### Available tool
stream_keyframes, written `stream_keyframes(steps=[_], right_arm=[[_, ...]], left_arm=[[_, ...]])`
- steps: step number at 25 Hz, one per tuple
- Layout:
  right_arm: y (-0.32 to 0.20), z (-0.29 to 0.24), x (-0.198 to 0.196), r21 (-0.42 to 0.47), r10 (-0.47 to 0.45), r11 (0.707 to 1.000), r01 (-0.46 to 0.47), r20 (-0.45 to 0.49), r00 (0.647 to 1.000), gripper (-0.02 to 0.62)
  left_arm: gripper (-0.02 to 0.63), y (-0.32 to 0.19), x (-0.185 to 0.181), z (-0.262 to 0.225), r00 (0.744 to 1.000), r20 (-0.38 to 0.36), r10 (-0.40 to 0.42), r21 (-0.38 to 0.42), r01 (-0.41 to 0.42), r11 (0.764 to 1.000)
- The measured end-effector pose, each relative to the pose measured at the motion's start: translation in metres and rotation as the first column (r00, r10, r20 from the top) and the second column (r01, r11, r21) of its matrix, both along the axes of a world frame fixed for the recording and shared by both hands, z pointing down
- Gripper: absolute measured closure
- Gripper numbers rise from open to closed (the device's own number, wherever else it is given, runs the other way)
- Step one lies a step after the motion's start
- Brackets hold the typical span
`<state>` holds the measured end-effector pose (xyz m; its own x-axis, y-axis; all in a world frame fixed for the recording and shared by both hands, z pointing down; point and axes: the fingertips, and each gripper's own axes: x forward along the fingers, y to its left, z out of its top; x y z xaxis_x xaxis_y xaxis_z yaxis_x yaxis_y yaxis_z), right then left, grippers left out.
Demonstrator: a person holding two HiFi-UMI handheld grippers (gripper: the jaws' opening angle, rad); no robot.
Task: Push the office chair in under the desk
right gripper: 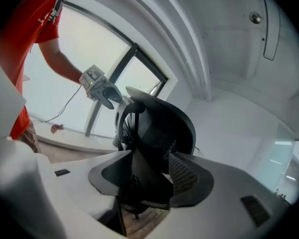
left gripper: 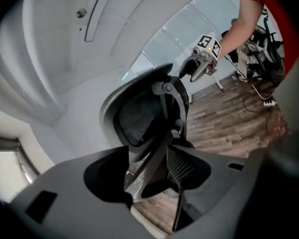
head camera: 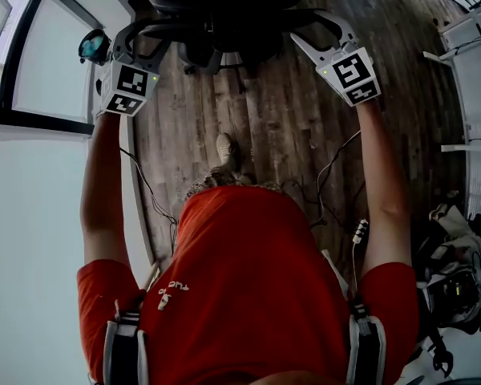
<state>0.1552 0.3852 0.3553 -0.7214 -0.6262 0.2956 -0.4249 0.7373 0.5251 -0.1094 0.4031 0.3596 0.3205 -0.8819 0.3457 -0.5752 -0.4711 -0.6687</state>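
office chair [head camera: 224, 10]: cut off at head view's top edge, base lost in shadow
floor clutter [head camera: 457, 287]: cut by right edge, too dark to identify

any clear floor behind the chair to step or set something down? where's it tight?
Clear: wood floor between the chair and the person's shoe, widening right toward the white furniture. Tight: cables trail either side of the person, clutter fills the lower right, and only a narrow floor strip runs along the white surface on the left.
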Motion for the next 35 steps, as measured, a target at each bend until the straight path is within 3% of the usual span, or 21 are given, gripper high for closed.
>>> stream_keyframes(steps=[6, 9, 15, 28, 31, 33, 35], right_arm=[[-0.038, 0.025, 0.009, -0.045, 0.02, 0.999, -0.027, -0.152, 0.988, 0.348], [-0.057, 0.042, 0.017, -0.082, 0.024, 0.996, -0.047, -0.263, 0.964, 0.334], [-0.088, 0.077, 0.021, -0.115, -0.033, 0.993, -0.024, -0.466, 0.884, 0.325], [-0.115, 0.125, 0.014, -0.206, -0.171, 0.977, 0.046, -0.647, 0.743, 0.327], [-0.117, 0.135, 0.014, -0.207, -0.188, 0.976, 0.061, -0.679, 0.709, 0.328], [-0.12, 0.131, 0.009, -0.17, -0.176, 0.982, 0.078, -0.693, 0.7, 0.334], [-0.124, 0.124, 0.004, -0.126, -0.153, 0.988, 0.09, -0.697, 0.701, 0.448]], left_arm=[[0.327, -0.03, -0.029, 0.032, 0.984, 0.18, 0.002, -0.096, 0.015, 0.995], [0.316, -0.043, -0.037, 0.045, 0.97, 0.24, 0.025, -0.142, 0.01, 0.99], [0.315, -0.067, -0.041, 0.064, 0.954, 0.29, 0.079, -0.22, -0.014, 0.975], [0.318, -0.094, -0.037, 0.11, 0.889, 0.417, 0.187, -0.315, -0.051, 0.948], [0.352, -0.097, -0.034, 0.111, 0.876, 0.447, 0.184, -0.285, -0.056, 0.957], [0.441, -0.101, -0.035, 0.108, 0.868, 0.465, 0.173, -0.252, -0.058, 0.966], [0.474, -0.103, -0.036, 0.106, 0.86, 0.479, 0.174, -0.237, -0.063, 0.969]])
